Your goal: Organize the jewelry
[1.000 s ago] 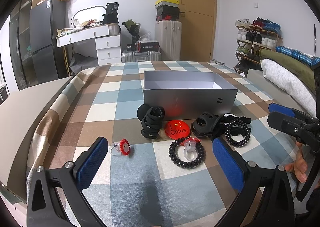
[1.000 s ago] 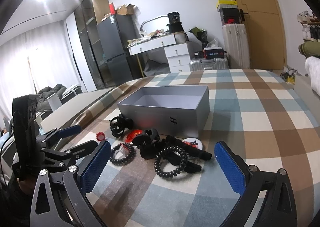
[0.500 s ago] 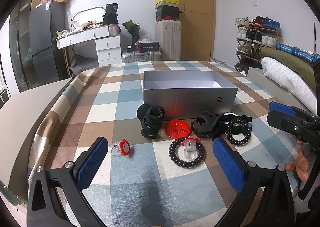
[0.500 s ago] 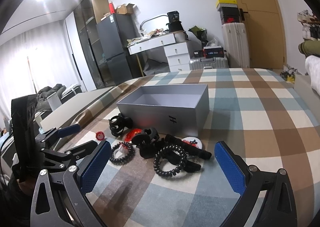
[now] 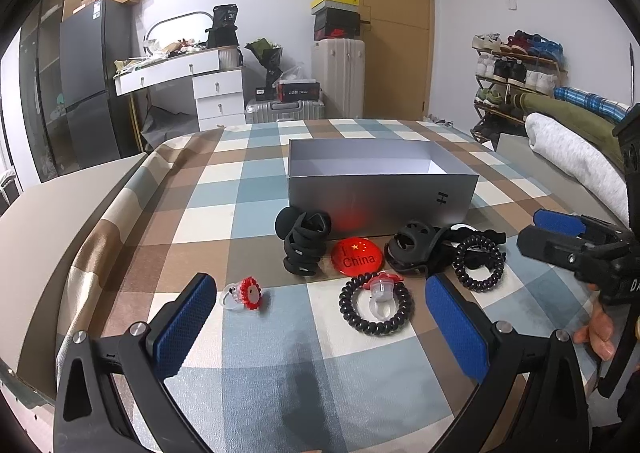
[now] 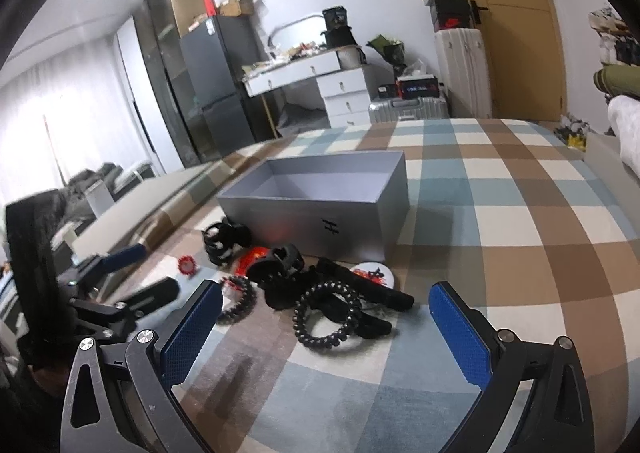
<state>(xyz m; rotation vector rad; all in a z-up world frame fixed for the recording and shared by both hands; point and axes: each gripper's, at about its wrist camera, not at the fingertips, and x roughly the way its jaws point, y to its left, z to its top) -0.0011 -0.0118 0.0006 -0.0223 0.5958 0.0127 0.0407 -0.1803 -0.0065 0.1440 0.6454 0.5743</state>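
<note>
An open grey box [image 5: 382,189] [image 6: 320,201] stands on the checked cloth. In front of it lie a black hair tie bundle [image 5: 304,243], a red "I China" badge [image 5: 359,255], a black claw clip [image 5: 414,247], a black spiral band [image 5: 478,263] [image 6: 328,319], another spiral band [image 5: 376,307] around a clear red-topped ring [image 5: 382,287], and a red flower ring [image 5: 244,293] [image 6: 187,265]. My left gripper [image 5: 320,327] is open and empty, just short of the rings. My right gripper [image 6: 326,333] is open and empty, near the spiral band.
The checked cloth [image 5: 256,369] covers a table with a drop at its left edge [image 5: 92,253]. A white round badge [image 6: 374,273] lies by the box's corner. Rolled bedding [image 5: 572,153] lies at the right. A dresser [image 5: 200,89], a fridge and suitcases stand behind.
The right gripper has moved a little forward toward the black items. The left gripper has barely moved.
</note>
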